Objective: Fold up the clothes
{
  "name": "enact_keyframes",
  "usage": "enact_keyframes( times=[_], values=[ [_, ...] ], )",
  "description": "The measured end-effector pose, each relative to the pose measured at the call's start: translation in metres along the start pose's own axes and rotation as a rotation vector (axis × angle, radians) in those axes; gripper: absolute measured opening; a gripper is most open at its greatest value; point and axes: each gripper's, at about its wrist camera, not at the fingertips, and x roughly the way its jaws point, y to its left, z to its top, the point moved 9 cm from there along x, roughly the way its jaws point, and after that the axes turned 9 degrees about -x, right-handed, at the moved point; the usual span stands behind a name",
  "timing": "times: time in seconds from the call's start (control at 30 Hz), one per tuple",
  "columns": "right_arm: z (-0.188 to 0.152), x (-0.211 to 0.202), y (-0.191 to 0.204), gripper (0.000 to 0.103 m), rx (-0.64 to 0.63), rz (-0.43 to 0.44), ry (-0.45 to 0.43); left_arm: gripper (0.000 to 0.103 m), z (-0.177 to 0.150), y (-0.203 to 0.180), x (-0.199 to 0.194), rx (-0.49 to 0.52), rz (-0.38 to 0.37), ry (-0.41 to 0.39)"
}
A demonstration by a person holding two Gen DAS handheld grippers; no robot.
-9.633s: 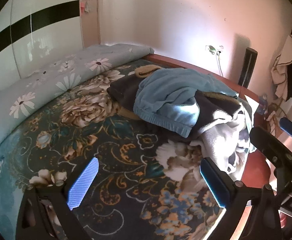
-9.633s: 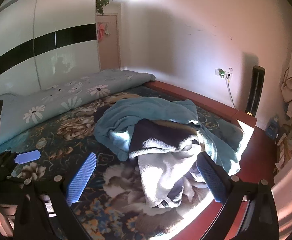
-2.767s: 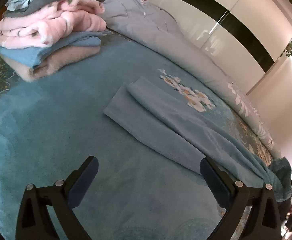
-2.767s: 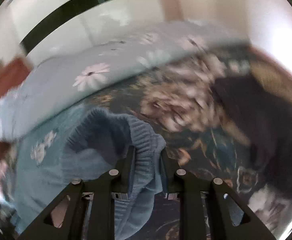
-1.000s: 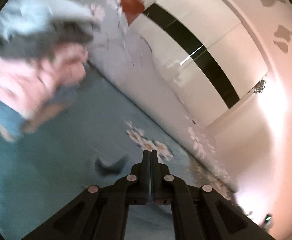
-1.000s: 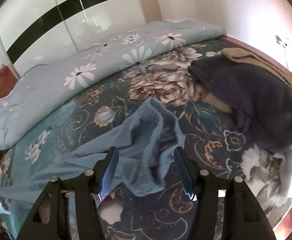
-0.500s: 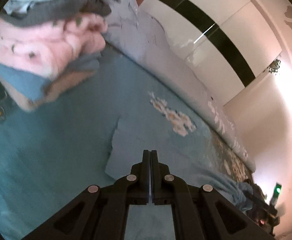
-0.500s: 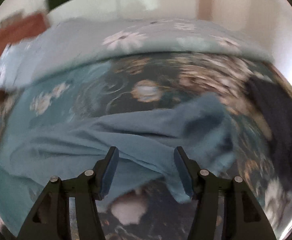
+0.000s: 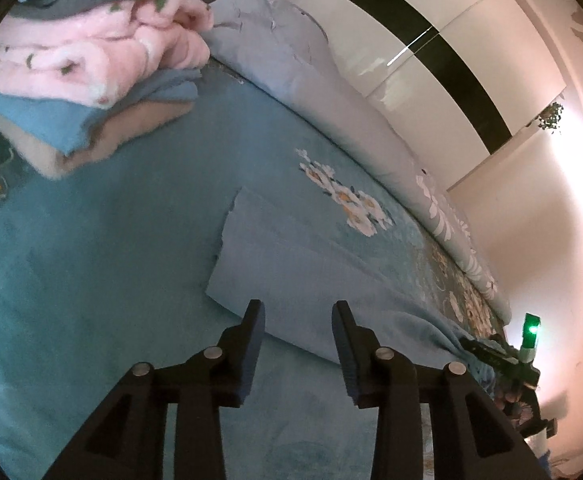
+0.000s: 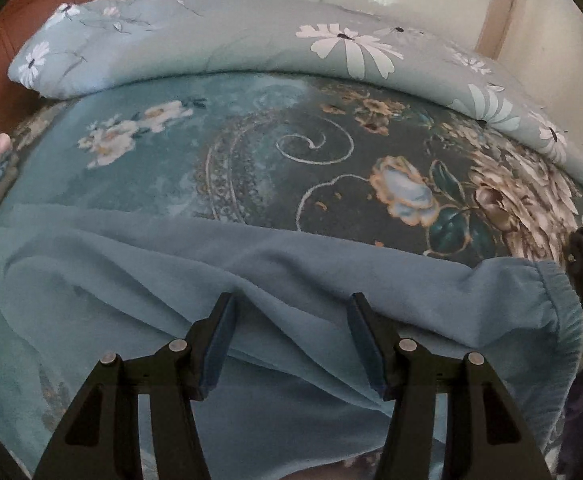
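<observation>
the teal flowered bedspread point(image 9: 71, 280) is filling both views. the blue trousers point(image 10: 291, 280) are lying across the lower half of the right view. a stack of folded clothes point(image 9: 91, 60) is sitting upper left in the left view. the left gripper point(image 9: 297, 320) has just been opening over a trouser leg end, pads not pressing. the right gripper point(image 10: 291, 336) is released, jaws apart above wrinkled cloth.

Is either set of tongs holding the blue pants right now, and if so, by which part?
Nothing is held. The left tongs, jaws just opened, hover over the blue pants near the leg ends; the right tongs stand open over the middle.
</observation>
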Motion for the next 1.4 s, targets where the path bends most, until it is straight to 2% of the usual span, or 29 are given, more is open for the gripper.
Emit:
enact_keyframes(
  times=[0.07, 0.1, 0.2, 0.33, 0.4, 0.5, 0.63, 0.8, 0.97, 1.03, 1.13, 1.2, 1.3, 1.37, 1.4],
  values=[
    [-0.001, 0.004, 0.001, 0.031, -0.003, -0.007, 0.021, 0.038, -0.004, -0.004, 0.003, -0.003, -0.010, 0.012],
    [-0.001, 0.005, 0.002, 0.011, 0.000, 0.001, 0.023, 0.038, -0.008, -0.006, 0.003, 0.003, -0.011, 0.017],
    [-0.001, -0.007, 0.007, 0.003, 0.014, 0.046, -0.008, 0.039, -0.012, -0.009, 0.001, 0.019, -0.005, 0.024],
    [-0.012, -0.053, 0.015, 0.002, 0.025, 0.146, -0.103, 0.041, -0.012, -0.008, -0.003, 0.021, 0.011, 0.015],
    [-0.030, -0.083, 0.021, 0.002, -0.003, 0.187, -0.147, 0.043, -0.012, -0.009, -0.004, 0.010, 0.004, 0.014],
    [-0.068, -0.111, 0.032, 0.002, -0.050, 0.201, -0.152, 0.048, -0.014, -0.009, -0.006, -0.012, -0.010, 0.012],
    [-0.130, -0.117, 0.039, 0.002, -0.055, 0.216, -0.090, 0.055, -0.021, -0.009, -0.001, -0.039, -0.015, 0.029],
    [-0.191, -0.099, 0.037, 0.002, 0.034, 0.249, 0.015, 0.057, -0.032, -0.011, 0.010, -0.075, -0.008, 0.078],
    [-0.200, -0.098, 0.044, 0.003, 0.047, 0.259, 0.022, 0.060, -0.039, -0.046, 0.022, -0.010, -0.005, 0.109],
    [-0.197, -0.099, 0.043, 0.006, 0.046, 0.257, 0.014, 0.064, -0.042, -0.065, 0.035, 0.028, 0.014, 0.138],
    [-0.190, -0.106, 0.039, 0.006, 0.063, 0.259, -0.022, 0.064, -0.047, -0.089, 0.060, 0.059, 0.051, 0.182],
    [-0.185, -0.112, 0.036, 0.008, 0.078, 0.261, -0.053, 0.064, -0.051, -0.101, 0.080, 0.065, 0.099, 0.218],
    [-0.176, -0.126, 0.019, 0.010, 0.110, 0.208, -0.113, 0.064, -0.056, -0.108, 0.107, 0.022, 0.156, 0.268],
    [-0.174, -0.135, -0.003, 0.013, 0.171, 0.162, -0.154, 0.064, -0.057, -0.108, 0.119, 0.003, 0.194, 0.272],
    [-0.174, -0.138, -0.013, 0.016, 0.203, 0.145, -0.167, 0.063, -0.057, -0.105, 0.124, 0.002, 0.236, 0.258]
  ],
)
